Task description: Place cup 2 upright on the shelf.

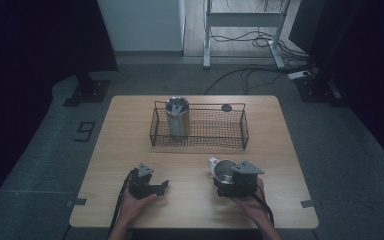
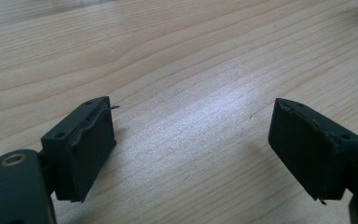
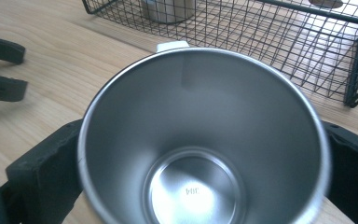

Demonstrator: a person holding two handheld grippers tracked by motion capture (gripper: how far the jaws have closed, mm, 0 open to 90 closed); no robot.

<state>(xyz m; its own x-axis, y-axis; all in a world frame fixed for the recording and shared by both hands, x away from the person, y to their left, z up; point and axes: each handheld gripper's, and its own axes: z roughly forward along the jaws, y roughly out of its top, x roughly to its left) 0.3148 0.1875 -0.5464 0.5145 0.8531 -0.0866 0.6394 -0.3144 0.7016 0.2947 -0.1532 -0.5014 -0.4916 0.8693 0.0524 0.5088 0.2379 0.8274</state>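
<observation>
Steel cup [image 3: 200, 140] fills the right gripper view, looking straight down into it (stamped mark on the bottom, unreadable). The right gripper [image 1: 226, 179] has one black jaw on each side of the cup wall. They sit right against it, but I cannot tell if they squeeze or just flank it. On the wooden table [image 1: 130, 135] the cup stands at about 5 o'clock, white handle at its 11 o'clock. The wire basket [image 1: 215, 127] is at 12 o'clock, with a steel canister [image 1: 178, 119] upright in its left end. The left gripper [image 2: 191, 149], at 7 o'clock, is released, jaws wide apart over bare wood with nothing between them.
</observation>
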